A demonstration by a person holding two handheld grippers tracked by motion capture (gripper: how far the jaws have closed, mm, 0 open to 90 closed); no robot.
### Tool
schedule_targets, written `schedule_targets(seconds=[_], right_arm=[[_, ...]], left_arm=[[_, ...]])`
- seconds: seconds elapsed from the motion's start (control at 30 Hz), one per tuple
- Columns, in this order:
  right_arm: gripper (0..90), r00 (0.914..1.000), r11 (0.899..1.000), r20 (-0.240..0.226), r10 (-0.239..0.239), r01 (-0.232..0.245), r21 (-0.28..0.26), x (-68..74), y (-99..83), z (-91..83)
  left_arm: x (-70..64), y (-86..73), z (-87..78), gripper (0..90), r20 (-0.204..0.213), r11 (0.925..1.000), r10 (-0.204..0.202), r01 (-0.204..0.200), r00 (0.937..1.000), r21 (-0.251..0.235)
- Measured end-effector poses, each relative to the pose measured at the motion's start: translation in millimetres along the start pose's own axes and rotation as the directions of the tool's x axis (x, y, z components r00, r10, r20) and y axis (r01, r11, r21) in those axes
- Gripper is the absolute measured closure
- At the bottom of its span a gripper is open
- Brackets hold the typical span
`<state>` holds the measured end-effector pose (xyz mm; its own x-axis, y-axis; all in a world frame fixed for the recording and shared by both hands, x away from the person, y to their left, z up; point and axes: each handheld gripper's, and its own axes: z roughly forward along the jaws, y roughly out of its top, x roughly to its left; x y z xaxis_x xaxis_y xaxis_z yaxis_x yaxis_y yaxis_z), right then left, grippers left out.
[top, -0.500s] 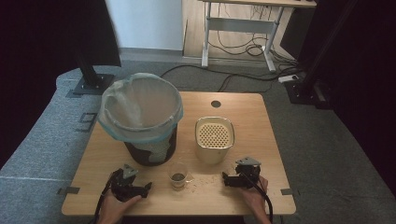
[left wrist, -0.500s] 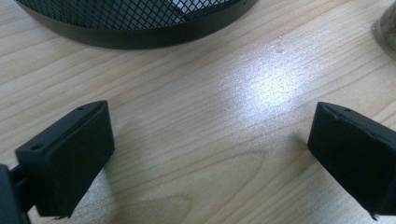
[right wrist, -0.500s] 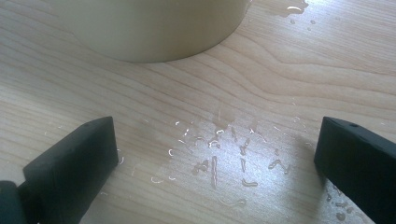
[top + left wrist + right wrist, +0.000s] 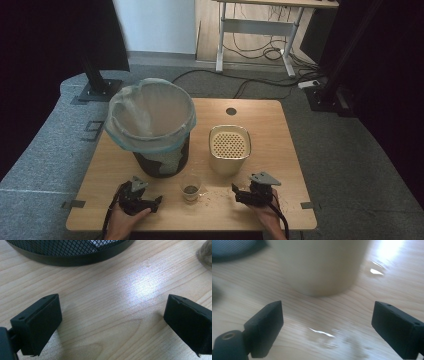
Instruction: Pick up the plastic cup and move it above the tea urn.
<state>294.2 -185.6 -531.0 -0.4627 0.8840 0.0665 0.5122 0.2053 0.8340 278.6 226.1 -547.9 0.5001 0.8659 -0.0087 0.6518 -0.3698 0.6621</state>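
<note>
Little has moved since before: both grippers, left (image 4: pixel 150 201) and right (image 4: pixel 241 194), rest wide open flanking the cup (image 4: pixel 190 187); a careless sweep risks tipping it, adding to the crumbs (image 4: pixel 216 192).

Your left gripper (image 4: pixel 150 202) and right gripper (image 4: pixel 243 195) are both black, the right one topped by a grey plate (image 4: pixel 265 178). Under them the table (image 4: pixel 260 125) is pale wood with a fine straight grain. Between your grippers, the cup (image 4: pixel 190 187) is clear, with a dark brown patch at its bottom. Ahead of your left gripper, the bin (image 4: pixel 161 159) is black mesh, lined with a translucent bag (image 4: pixel 150 116) of pale blue. Ahead of your right gripper, the canister (image 4: pixel 229 150) is cream, its top dotted with small holes in a regular grid.
</note>
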Motion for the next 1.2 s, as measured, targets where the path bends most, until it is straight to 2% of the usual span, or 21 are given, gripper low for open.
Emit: schedule_targets(seconds=[0.03, 0.07, 0.1, 0.13, 0.17, 0.27, 0.3, 0.33, 0.37, 0.4, 0.43, 0.47, 0.5, 0.53, 0.6, 0.63, 0.7, 0.77, 0.97, 1.03, 1.2], right_arm=[[12.7, 0.9996, 1.0, -0.029, -0.003, 0.002, -0.018, 5.6, 1.3, -1.9], [12.7, 0.9996, 1.0, -0.029, -0.003, 0.002, -0.018, 5.6, 1.3, -1.9], [13.2, 0.9974, 0.999, -0.069, -0.022, 0.019, -0.037, 15.8, 3.1, -3.9], [13.2, 0.9974, 0.999, -0.069, -0.022, 0.019, -0.037, 15.8, 3.1, -3.9], [13.7, 0.9931, 0.998, -0.111, -0.04, 0.035, -0.048, 26.7, 4.9, -4.9], [14.4, 0.9869, 0.997, -0.151, -0.056, 0.047, -0.061, 37.9, 6.1, -5.1], [14.4, 0.9795, 0.996, -0.187, -0.076, 0.065, -0.063, 49.8, 7.3, -2.8], [14.4, 0.9795, 0.996, -0.187, -0.076, 0.065, -0.063, 49.8, 7.3, -2.8], [14.7, 0.971, 0.995, -0.221, -0.092, 0.08, -0.066, 60.0, 8.2, 0.4], [14.7, 0.971, 0.995, -0.221, -0.092, 0.08, -0.066, 60.0, 8.2, 0.4], [15.1, 0.9601, 0.992, -0.255, -0.116, 0.101, -0.071, 73.4, 9.4, 5.2], [15.1, 0.9601, 0.992, -0.255, -0.116, 0.101, -0.071, 73.4, 9.4, 5.2], [15.3, 0.9508, 0.988, -0.27, -0.152, 0.137, -0.074, 86.4, 10.8, 9.5], [15.3, 0.9508, 0.988, -0.27, -0.152, 0.137, -0.074, 86.4, 10.8, 9.5], [15.5, 0.9363, 0.984, -0.303, -0.178, 0.159, -0.084, 103.7, 13.6, 18.3], [15.5, 0.9363, 0.984, -0.303, -0.178, 0.159, -0.084, 103.7, 13.6, 18.3], [16.0, 0.9248, 0.981, -0.328, -0.193, 0.173, -0.09, 116.1, 16.8, 29.2], [16.5, 0.9207, 0.979, -0.335, -0.2, 0.179, -0.094, 121.5, 18.7, 37.4], [23.6, 0.9204, 0.975, -0.323, -0.22, 0.196, -0.105, 129.8, 24.2, 58.7], [29.9, 0.9206, 0.97, -0.311, -0.236, 0.206, -0.127, 130.5, 25.3, 61.1], [33.5, 0.9185, 0.964, -0.298, -0.26, 0.227, -0.14, 129.7, 26.8, 61.5]], left_arm=[[-0.3, 0.0, 0.1, 1.3, -0.002, 1.0, -0.002, 0.002, 1.0, 0.0], [-0.3, 0.0, 0.1, 1.3, -0.002, 1.0, -0.002, 0.002, 1.0, 0.0], [-0.1, 0.1, 0.1, 1.2, -0.001, 1.0, -0.002, 0.002, 1.0, 0.0], [-0.1, 0.1, 0.1, 1.2, -0.001, 1.0, -0.002, 0.002, 1.0, 0.0], [0.0, 0.1, 0.2, 1.2, 0.0, 1.0, -0.001, 0.001, 1.0, 0.0], [-0.1, 0.3, 0.4, 1.0, -0.001, 1.0, -0.002, 0.002, 1.0, 0.0], [-0.1, 0.5, 0.5, 1.0, -0.002, 1.0, -0.002, 0.002, 1.0, 0.001], [-0.1, 0.5, 0.5, 1.0, -0.002, 1.0, -0.002, 0.002, 1.0, 0.001], [0.0, 0.5, 0.5, 1.1, -0.002, 1.0, -0.002, 0.002, 1.0, 0.001], [0.0, 0.5, 0.5, 1.1, -0.002, 1.0, -0.002, 0.002, 1.0, 0.001], [-0.1, 0.4, 0.4, 1.1, -0.002, 1.0, -0.003, 0.003, 1.0, 0.0], [-0.1, 0.4, 0.4, 1.1, -0.002, 1.0, -0.003, 0.003, 1.0, 0.0], [0.0, 0.4, 0.4, 1.1, -0.002, 1.0, -0.003, 0.003, 1.0, 0.001], [0.0, 0.4, 0.4, 1.2, -0.002, 1.0, -0.003, 0.003, 1.0, 0.001], [0.1, 0.4, 0.4, 1.2, -0.002, 1.0, -0.003, 0.003, 1.0, 0.0], [0.1, 0.4, 0.4, 1.2, -0.002, 1.0, -0.003, 0.003, 1.0, 0.0], [0.0, 0.4, 0.4, 1.2, -0.002, 1.0, -0.003, 0.003, 1.0, 0.0], [0.0, 0.4, 0.4, 1.1, -0.002, 1.0, -0.003, 0.003, 1.0, 0.001], [0.0, 0.4, 0.4, 1.1, -0.002, 1.0, -0.003, 0.003, 1.0, 0.001], [0.0, 0.4, 0.4, 1.1, -0.002, 1.0, -0.002, 0.002, 1.0, 0.001], [0.0, 0.4, 0.4, 1.1, -0.002, 1.0, -0.002, 0.002, 1.0, 0.001]])
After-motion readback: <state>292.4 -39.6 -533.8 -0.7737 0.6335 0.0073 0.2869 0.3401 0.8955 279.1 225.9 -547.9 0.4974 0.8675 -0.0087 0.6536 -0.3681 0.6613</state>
